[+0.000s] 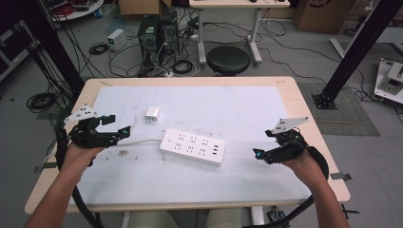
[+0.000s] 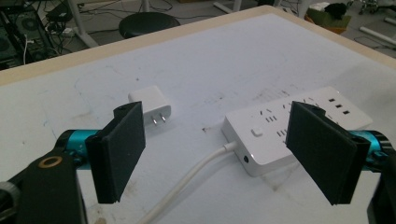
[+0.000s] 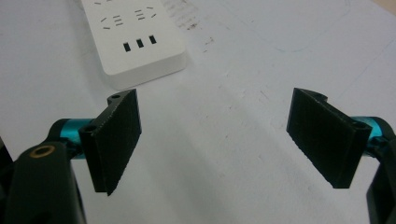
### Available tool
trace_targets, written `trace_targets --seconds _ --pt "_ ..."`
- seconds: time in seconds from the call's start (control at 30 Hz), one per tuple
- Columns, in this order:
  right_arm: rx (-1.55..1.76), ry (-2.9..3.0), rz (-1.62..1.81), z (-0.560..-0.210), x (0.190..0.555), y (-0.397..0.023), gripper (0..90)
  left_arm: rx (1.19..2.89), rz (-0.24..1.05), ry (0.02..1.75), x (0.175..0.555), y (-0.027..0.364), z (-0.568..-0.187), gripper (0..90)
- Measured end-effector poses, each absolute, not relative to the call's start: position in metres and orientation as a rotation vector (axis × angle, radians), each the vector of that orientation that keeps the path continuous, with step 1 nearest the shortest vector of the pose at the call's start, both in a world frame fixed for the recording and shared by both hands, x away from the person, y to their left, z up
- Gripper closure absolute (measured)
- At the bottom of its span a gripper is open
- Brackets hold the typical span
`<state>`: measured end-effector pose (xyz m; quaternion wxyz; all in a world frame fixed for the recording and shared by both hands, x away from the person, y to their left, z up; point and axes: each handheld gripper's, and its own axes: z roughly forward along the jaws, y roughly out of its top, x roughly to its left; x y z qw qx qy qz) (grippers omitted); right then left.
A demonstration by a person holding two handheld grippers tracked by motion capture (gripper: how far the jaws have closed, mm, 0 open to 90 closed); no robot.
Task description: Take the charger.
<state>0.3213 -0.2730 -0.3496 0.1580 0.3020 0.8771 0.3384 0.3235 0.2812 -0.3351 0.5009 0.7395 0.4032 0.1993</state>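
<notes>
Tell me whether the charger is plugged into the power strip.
Unplugged: the charger lies on the table apart from the power strip, prongs bare.

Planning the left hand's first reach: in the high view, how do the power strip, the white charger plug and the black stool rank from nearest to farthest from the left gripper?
1. White charger plug: on the table, just right of the left gripper and slightly beyond it.
2. Power strip: mid-table, farther right; its cable runs toward the gripper.
3. Black stool: on the floor beyond the table's far edge.

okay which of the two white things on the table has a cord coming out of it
The power strip, the long flat block with rows of sockets; its white cord runs from its end towards the left gripper. The small plug adapter behind it has two bare prongs and no cord.
</notes>
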Motion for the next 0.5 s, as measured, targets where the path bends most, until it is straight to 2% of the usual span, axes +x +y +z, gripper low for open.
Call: trace_targets --seconds 0.5 --pt "0.866 2.494 0.956 -0.348 0.323 -0.275 18.0 1.745 0.492 1.077 0.347 0.264 -0.322 20.0"
